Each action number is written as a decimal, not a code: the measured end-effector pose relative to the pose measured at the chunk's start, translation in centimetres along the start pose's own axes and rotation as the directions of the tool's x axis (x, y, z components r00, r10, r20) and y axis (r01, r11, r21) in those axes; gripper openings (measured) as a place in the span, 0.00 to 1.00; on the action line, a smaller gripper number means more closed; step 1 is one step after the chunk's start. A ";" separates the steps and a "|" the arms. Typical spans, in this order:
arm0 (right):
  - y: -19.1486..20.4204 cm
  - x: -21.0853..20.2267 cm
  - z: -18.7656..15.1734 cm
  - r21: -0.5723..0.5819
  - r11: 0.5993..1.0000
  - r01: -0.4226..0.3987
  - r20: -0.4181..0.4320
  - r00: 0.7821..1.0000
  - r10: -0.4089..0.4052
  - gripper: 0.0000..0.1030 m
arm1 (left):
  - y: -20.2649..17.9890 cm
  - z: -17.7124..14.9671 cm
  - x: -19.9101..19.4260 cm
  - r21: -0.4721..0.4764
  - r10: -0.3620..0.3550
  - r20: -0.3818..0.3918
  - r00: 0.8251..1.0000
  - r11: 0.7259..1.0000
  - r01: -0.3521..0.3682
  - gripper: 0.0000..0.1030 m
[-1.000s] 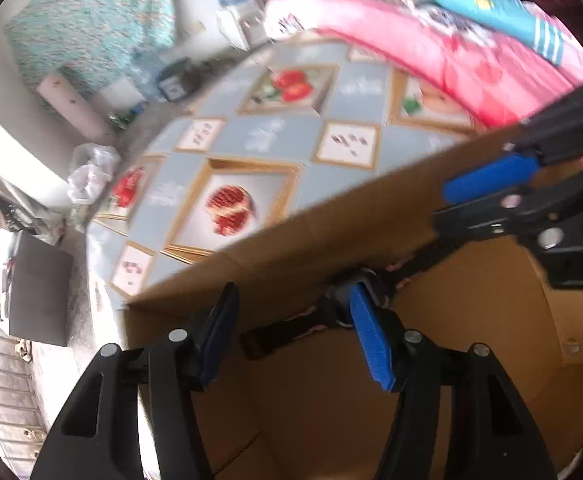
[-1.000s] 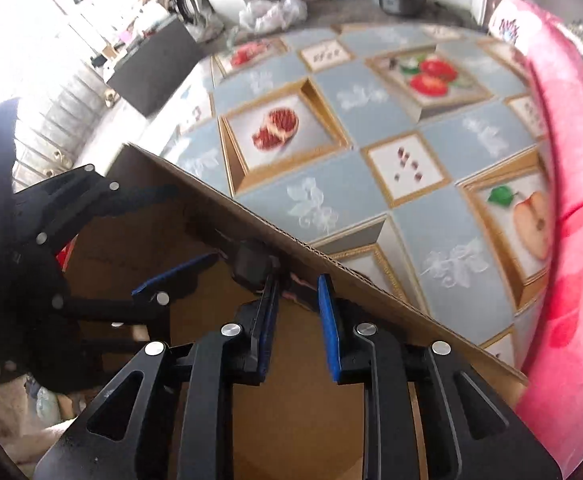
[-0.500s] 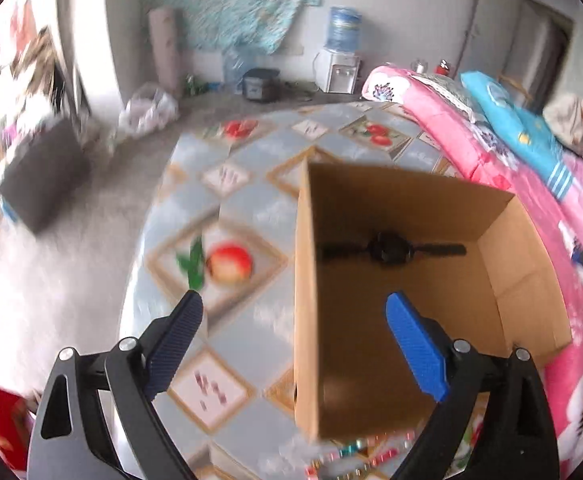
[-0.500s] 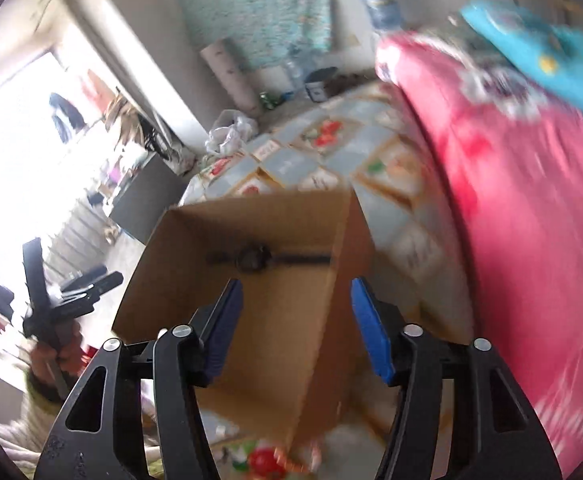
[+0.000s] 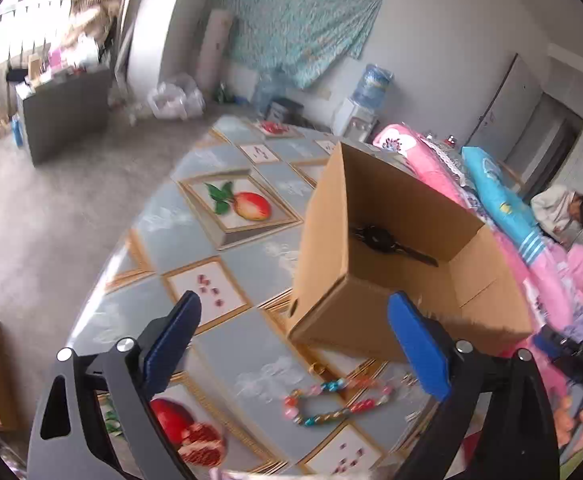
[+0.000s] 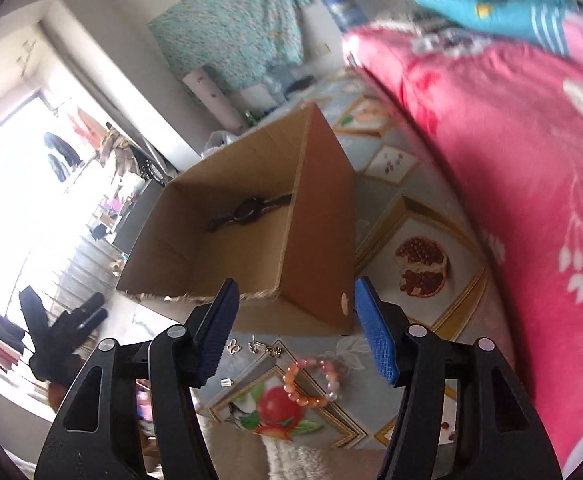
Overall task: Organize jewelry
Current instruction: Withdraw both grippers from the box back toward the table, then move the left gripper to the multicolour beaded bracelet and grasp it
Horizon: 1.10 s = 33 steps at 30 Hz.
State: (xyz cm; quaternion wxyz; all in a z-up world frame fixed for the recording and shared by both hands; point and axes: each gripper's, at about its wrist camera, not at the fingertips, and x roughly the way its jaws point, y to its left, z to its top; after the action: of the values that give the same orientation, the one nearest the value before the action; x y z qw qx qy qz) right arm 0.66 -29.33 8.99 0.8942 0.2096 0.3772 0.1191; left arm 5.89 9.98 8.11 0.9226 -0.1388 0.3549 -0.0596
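Note:
An open cardboard box (image 5: 375,312) (image 6: 315,236) stands on the fruit-patterned table. A black wristwatch (image 5: 379,238) (image 6: 249,210) lies inside it. A colourful bead bracelet (image 5: 331,398) (image 6: 311,380) lies on the table in front of the box, with small gold earrings (image 6: 257,346) beside it. My left gripper (image 5: 295,344) is open and empty, held above the table short of the box. My right gripper (image 6: 295,328) is open and empty, above the bracelet and earrings. The left gripper also shows at the left edge of the right wrist view (image 6: 63,328).
A pink quilted bed (image 6: 511,168) (image 5: 539,248) borders the table (image 5: 211,240) on one side. A person (image 5: 563,208) sits at the far end of the bed. A grey cabinet (image 5: 63,116) and a water dispenser (image 5: 367,96) stand on the floor beyond the table.
Both grippers let go of the watch, opened, and pulled back out of the box. The watch stays inside. The bracelet and earrings have come into view.

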 end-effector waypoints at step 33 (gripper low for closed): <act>7.3 4.4 -9.5 -0.201 0.977 -0.070 -0.167 0.985 0.036 0.71 | -4.6 -7.7 8.1 0.369 0.347 -0.146 0.927 0.888 -0.274 0.93</act>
State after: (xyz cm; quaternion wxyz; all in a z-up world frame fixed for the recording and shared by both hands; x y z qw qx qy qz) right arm -3.55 -18.52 3.67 0.8738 0.1152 0.4289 0.1980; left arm 6.66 2.24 -1.14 0.8878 0.0891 0.4513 0.0145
